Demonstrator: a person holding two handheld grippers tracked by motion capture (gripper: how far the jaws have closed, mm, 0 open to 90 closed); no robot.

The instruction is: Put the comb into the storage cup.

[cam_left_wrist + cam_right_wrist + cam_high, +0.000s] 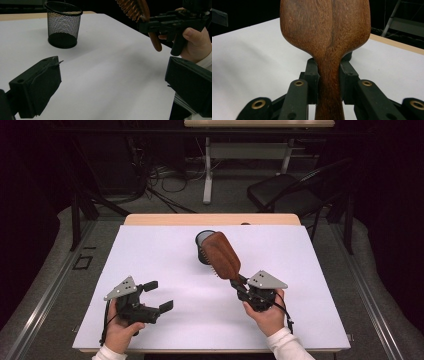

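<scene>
The desk (150, 255) carries a white sheet that covers nearly all of its top, leaving a strip of bare wood along the far edge. Above the middle of the desk, a wooden hairbrush (221, 255) is held in the air, tilted so that its broad head leans toward the far edge and its bristles face down and to the left; the head hangs just over a black mesh cup (204, 247). That cup stands upright on the sheet, a little beyond the centre and nearer the far edge than the near one. The right gripper (239, 283), held in a hand over the near right part of the desk, has its fingers (312, 75) clamped on the narrow neck of the brush handle, one pad on each side of the wood. The left gripper (158, 295) is held over the near left part of the desk, well apart from brush and cup, its fingers (37, 87) spread wide with nothing between them. In the left gripper view the cup stands toward the far corner of the sheet.
</scene>
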